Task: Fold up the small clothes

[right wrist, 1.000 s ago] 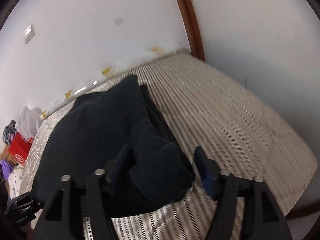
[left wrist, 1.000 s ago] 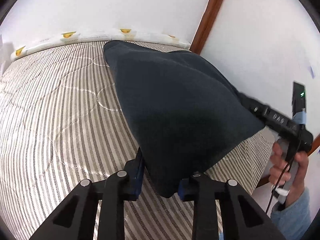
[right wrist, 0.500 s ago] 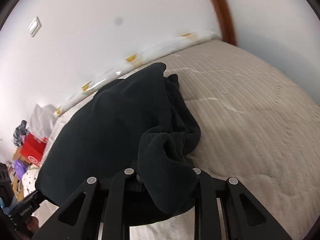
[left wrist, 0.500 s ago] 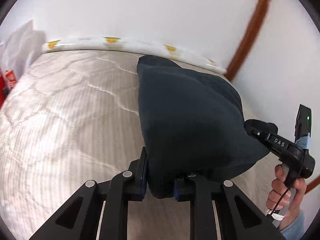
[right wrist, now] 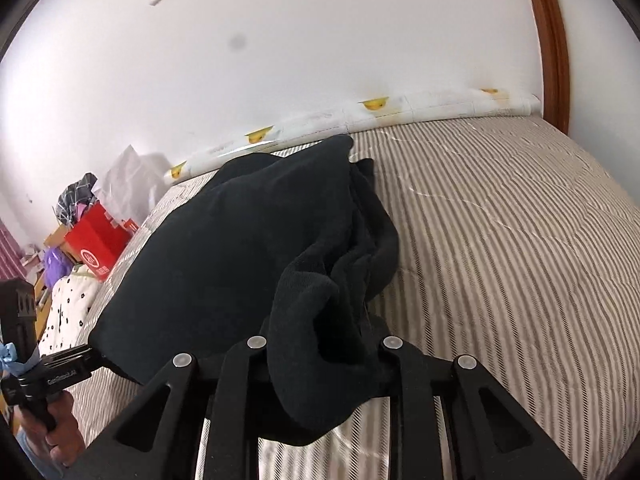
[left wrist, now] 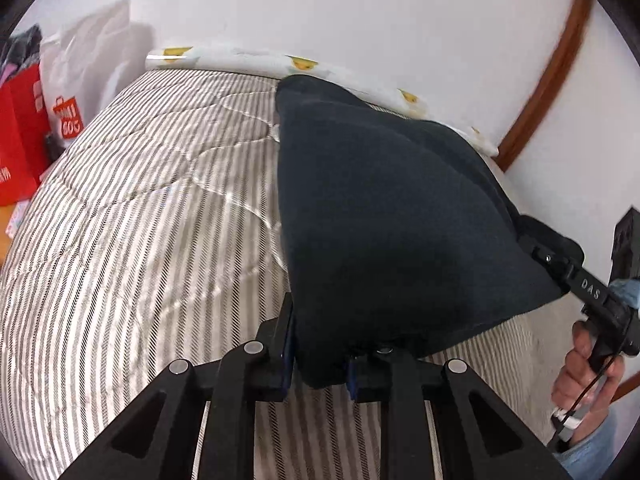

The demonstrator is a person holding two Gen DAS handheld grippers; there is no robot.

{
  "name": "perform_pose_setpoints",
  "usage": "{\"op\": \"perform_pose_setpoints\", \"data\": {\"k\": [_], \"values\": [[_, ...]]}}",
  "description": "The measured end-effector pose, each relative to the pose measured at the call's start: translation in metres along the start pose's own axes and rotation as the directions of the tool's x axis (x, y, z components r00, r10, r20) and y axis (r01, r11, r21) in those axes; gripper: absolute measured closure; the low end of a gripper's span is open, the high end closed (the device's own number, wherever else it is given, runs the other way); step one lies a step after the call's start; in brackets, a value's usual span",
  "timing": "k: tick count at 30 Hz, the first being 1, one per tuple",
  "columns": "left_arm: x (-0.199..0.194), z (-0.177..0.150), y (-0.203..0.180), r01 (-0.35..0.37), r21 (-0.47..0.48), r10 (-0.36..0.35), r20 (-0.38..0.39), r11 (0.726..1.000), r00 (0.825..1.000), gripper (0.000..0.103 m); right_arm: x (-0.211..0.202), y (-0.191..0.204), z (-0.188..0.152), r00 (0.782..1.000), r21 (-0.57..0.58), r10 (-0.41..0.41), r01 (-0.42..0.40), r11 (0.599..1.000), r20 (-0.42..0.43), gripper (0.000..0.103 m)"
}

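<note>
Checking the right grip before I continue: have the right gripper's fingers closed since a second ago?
Yes. The right gripper has shut on the dark garment; earlier its fingers stood well apart either side of the fabric.

The right gripper (right wrist: 320,356) has its jaws clamped on a bunched dark garment (right wrist: 248,248) lifted over the striped bed (right wrist: 500,240).

The left gripper (left wrist: 318,364) points forward and slightly down, and its 2 jaws are closed tight on a corner of the dark cloth (left wrist: 380,220). The right gripper (right wrist: 320,364) is also clamped, with a thick fold of the same cloth bunched between its jaws. In the left view, the right hand (left wrist: 586,376) grips its handle at the near right. In the right view, the left hand (right wrist: 56,432) grips its handle at the near left.
</note>
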State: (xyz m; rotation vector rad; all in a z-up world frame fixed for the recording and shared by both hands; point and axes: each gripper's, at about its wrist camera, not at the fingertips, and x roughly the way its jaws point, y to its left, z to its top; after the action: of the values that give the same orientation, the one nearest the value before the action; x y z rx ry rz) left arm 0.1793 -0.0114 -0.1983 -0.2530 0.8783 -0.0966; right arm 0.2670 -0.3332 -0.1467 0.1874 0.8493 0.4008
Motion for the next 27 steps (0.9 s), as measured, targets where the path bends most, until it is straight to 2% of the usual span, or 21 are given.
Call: {"op": "perform_pose_setpoints", "data": {"k": [5,8,12,15,18,19,20,21,22,24,25,27], "values": [[-0.009,-0.011,-0.011,-0.038,0.034,0.039,-0.009,0.999,0.999,0.082,-0.018,-0.012,-0.001,1.0,0.033,-0.012,0.012,0.999,-0.01,0.071],[-0.018,-0.014,-0.01,-0.028,0.043,0.029,-0.021,0.999,0.999,0.081,-0.045,-0.007,0.003,0.994,-0.025,-0.086,0.088,0.996,0.072,0.07],[-0.033,-0.018,-0.007,-0.013,0.048,0.013,-0.012,0.999,1.0,0.081,-0.051,0.001,0.014,0.993,-0.079,-0.075,0.083,0.993,0.096,0.07],[-0.048,-0.021,-0.004,0.01,0.046,-0.011,0.013,0.999,1.0,0.077,-0.03,0.004,0.023,0.997,-0.075,-0.055,0.06,0.995,0.062,0.07],[-0.06,-0.02,0.0,0.007,0.047,-0.01,0.047,0.999,0.999,0.069,0.0,-0.001,0.027,0.999,-0.041,-0.041,0.04,0.998,-0.02,0.07],[-0.062,-0.018,0.001,-0.001,0.048,-0.002,0.056,0.999,0.998,0.067,0.012,-0.002,0.028,0.997,-0.045,-0.057,0.055,0.997,-0.055,0.071],[-0.063,-0.016,0.001,-0.006,0.049,0.003,0.062,0.999,0.998,0.066,0.013,-0.002,0.027,0.996,-0.058,-0.071,0.068,0.996,-0.052,0.086],[-0.063,-0.014,0.002,-0.01,0.047,0.007,0.062,0.999,0.998,0.066,0.011,0.0,0.027,0.997,-0.087,-0.076,0.073,0.994,-0.03,0.091],[-0.062,-0.011,0.002,-0.01,0.045,0.007,0.062,0.999,0.998,0.066,0.001,0.003,0.027,0.998,-0.126,-0.065,0.066,0.99,0.012,0.093],[-0.062,-0.007,0.003,0.0,0.039,-0.003,0.068,0.999,0.998,0.066,-0.023,-0.002,0.026,0.993,-0.113,-0.023,0.036,0.993,0.114,0.095],[-0.062,-0.005,0.002,0.006,0.038,-0.008,0.074,0.999,0.997,0.066,-0.027,-0.009,0.027,0.993,-0.077,-0.006,0.015,0.997,0.121,0.095],[-0.058,0.0,-0.001,0.013,0.049,-0.016,0.073,0.999,0.997,0.066,-0.017,-0.013,0.025,0.995,-0.056,-0.062,0.066,0.996,0.083,0.096]]}}
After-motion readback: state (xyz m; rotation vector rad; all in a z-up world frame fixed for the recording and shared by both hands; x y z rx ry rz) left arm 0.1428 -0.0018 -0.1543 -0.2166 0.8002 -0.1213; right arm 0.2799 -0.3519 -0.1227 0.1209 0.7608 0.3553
